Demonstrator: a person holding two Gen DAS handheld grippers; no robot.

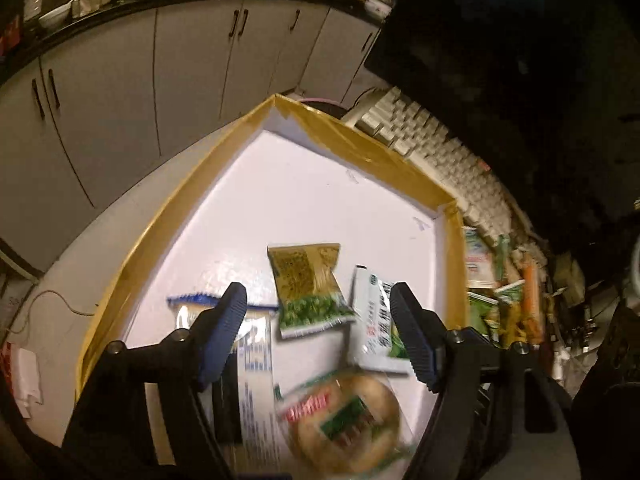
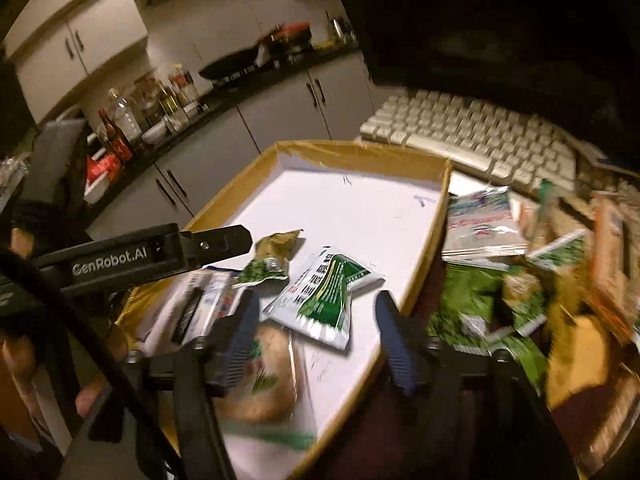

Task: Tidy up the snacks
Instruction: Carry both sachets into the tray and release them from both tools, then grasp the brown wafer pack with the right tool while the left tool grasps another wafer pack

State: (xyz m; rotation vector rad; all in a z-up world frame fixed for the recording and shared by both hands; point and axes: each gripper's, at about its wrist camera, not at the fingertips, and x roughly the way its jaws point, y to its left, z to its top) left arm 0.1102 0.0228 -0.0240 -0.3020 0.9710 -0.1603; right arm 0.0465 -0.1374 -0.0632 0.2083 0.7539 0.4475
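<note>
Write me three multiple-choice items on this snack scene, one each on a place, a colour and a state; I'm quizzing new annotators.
1. Where does the round bread pack lie?
A. in the box
B. on the keyboard
C. on the counter

2. What colour is the box's floor?
A. black
B. white
C. red

3. How do the left tongs stand?
A. shut on a packet
B. shut and empty
C. open, holding nothing

Answers: 1 A, it rests on the box floor. 2 B, white inside tan walls. 3 C, the jaws stand apart, nothing pinched.

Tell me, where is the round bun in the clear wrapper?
The bun lies inside the box, at its near end, just below the white-and-green packet in the left wrist view.
</note>
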